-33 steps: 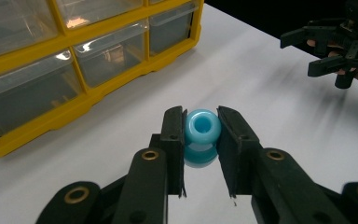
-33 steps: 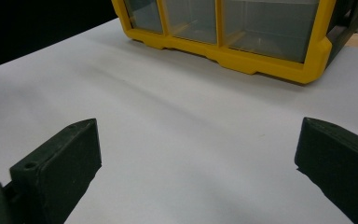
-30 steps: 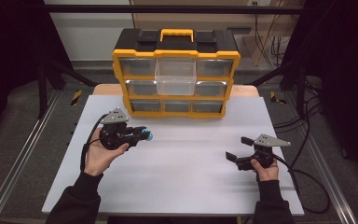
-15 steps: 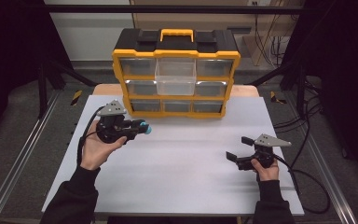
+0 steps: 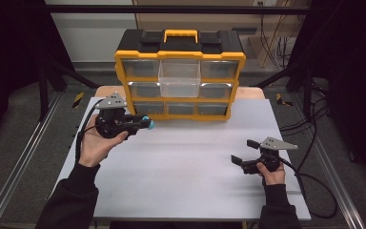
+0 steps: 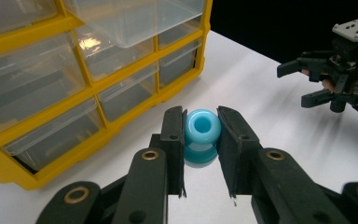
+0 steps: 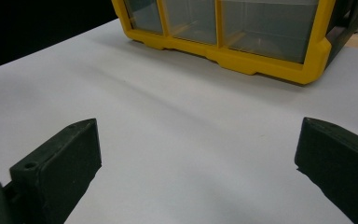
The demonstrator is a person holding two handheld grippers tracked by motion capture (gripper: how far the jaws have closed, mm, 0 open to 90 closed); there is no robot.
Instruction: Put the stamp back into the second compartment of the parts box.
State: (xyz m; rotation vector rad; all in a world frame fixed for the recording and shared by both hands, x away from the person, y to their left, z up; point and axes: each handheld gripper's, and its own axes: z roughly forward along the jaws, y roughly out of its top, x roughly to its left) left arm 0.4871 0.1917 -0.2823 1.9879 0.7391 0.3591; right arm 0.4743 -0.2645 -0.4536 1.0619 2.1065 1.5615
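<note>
A small light-blue spool (image 6: 201, 135) with a hole through it sits pinched between the black jaws of my left gripper (image 6: 201, 140), lifted above the white table. From above, that left gripper (image 5: 145, 124) hovers just in front of the lower left drawers of the yellow and black drawer cabinet (image 5: 180, 76), the blue spool (image 5: 147, 123) at its tip. One clear drawer (image 5: 179, 78) in the cabinet's middle column stands pulled out. My right gripper (image 5: 241, 153) rests low at the table's right with its jaws wide apart and nothing between them.
The white table top (image 5: 190, 167) stretches between the two hands. The cabinet stands at the table's far edge, its other clear drawers pushed in. A cable (image 5: 314, 183) trails from the right gripper off the table's right side. Metal rails run along both sides.
My left hand has risen and moved a little toward the cabinet with the blue spool still in its jaws. The right hand has stayed where it was.
</note>
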